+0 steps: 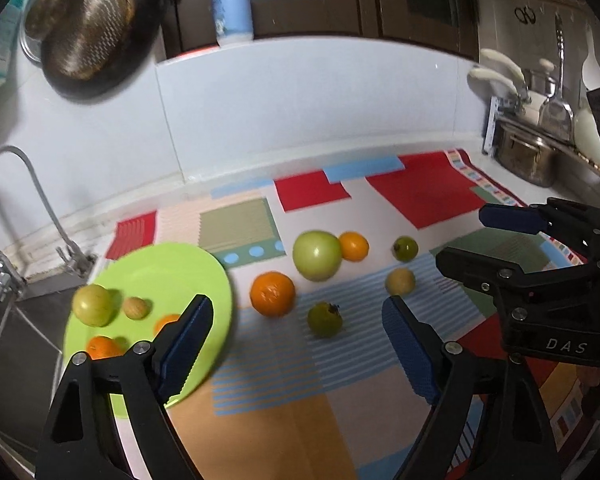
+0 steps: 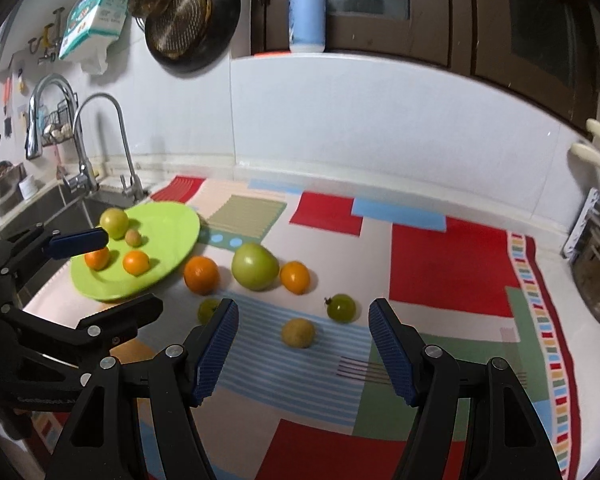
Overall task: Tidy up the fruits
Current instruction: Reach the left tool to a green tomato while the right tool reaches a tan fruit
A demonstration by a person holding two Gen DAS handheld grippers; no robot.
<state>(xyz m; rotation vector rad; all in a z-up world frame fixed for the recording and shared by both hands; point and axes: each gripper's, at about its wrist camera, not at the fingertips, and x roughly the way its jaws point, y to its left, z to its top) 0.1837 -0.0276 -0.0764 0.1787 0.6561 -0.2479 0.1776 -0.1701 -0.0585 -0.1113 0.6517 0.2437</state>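
A lime green plate [image 1: 172, 268] [image 2: 168, 220] lies at the left of the patchwork mat and holds a green fruit [image 1: 93, 305], a small tan fruit [image 1: 135, 308] and two small oranges [image 2: 136, 262] [image 2: 97, 258]. On the mat lie a large orange [image 1: 272, 293] [image 2: 201, 275], a big green tomato [image 1: 317, 255] [image 2: 255, 266], a small orange [image 1: 353, 245] [image 2: 295, 277], two small dark green fruits [image 1: 325, 319] [image 1: 405, 248] and a tan fruit [image 1: 400, 281] [image 2: 298, 333]. My left gripper [image 1: 296, 354] is open and empty above the mat beside the plate. My right gripper [image 2: 304, 354] is open and empty, just short of the tan fruit.
A sink with a curved faucet [image 2: 112, 136] lies left of the plate. A steel pot [image 1: 528, 156] and utensils stand at the right end of the counter. A dark pan [image 2: 192, 16] hangs on the white wall, and a blue bottle [image 2: 307, 8] stands on the ledge above.
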